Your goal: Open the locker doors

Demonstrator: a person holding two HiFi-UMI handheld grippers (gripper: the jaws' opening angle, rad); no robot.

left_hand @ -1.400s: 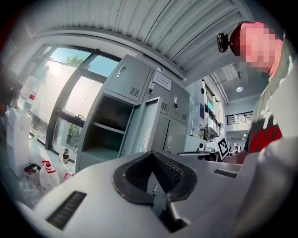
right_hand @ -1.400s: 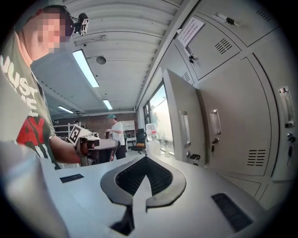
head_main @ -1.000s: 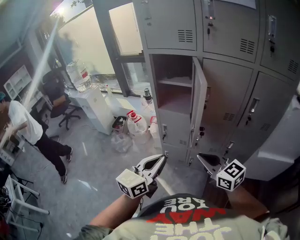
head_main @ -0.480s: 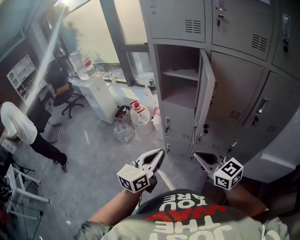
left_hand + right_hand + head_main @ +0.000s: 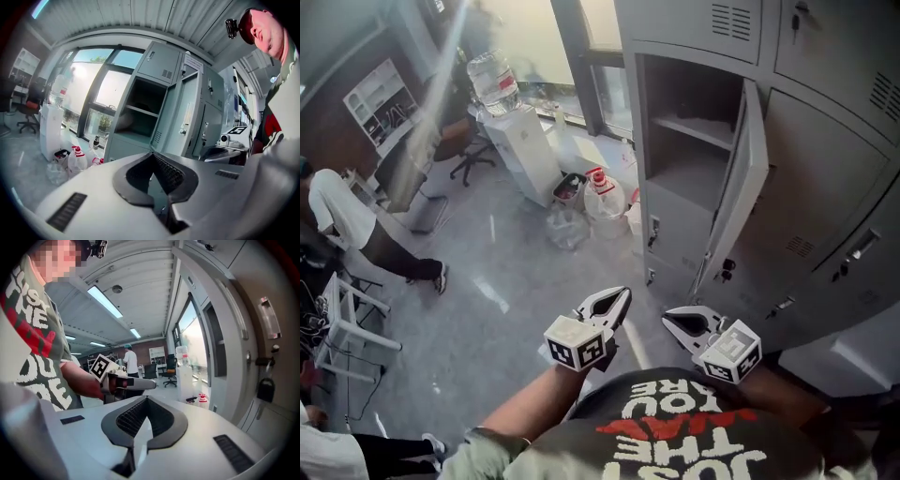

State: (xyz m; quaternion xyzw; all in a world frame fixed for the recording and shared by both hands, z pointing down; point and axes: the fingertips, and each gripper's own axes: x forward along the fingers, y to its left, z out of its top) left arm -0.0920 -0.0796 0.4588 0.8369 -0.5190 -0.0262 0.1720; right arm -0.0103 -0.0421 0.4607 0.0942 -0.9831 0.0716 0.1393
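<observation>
A bank of grey lockers [image 5: 825,206] fills the right of the head view. One locker door [image 5: 742,192] stands open toward me, showing an empty compartment with a shelf [image 5: 694,131]. The doors around it are closed. My left gripper [image 5: 622,296] is held low in front of my chest, shut and empty, pointing at the lockers. My right gripper [image 5: 668,319] is beside it, also shut with nothing in it. In the left gripper view the jaws [image 5: 152,153] face the open compartment [image 5: 140,105]. In the right gripper view the jaws [image 5: 146,397] sit beside a locker front with a padlock [image 5: 265,389].
A water dispenser [image 5: 523,141] stands left of the lockers, with water jugs [image 5: 605,199] and a plastic bag [image 5: 565,228] on the floor between them. A person in white [image 5: 342,216] and a white rack [image 5: 352,323] are at the far left.
The head view has swung so that the lockers sit higher and further right. The right gripper has drawn in closer to the left one. The person at the left has shifted.
</observation>
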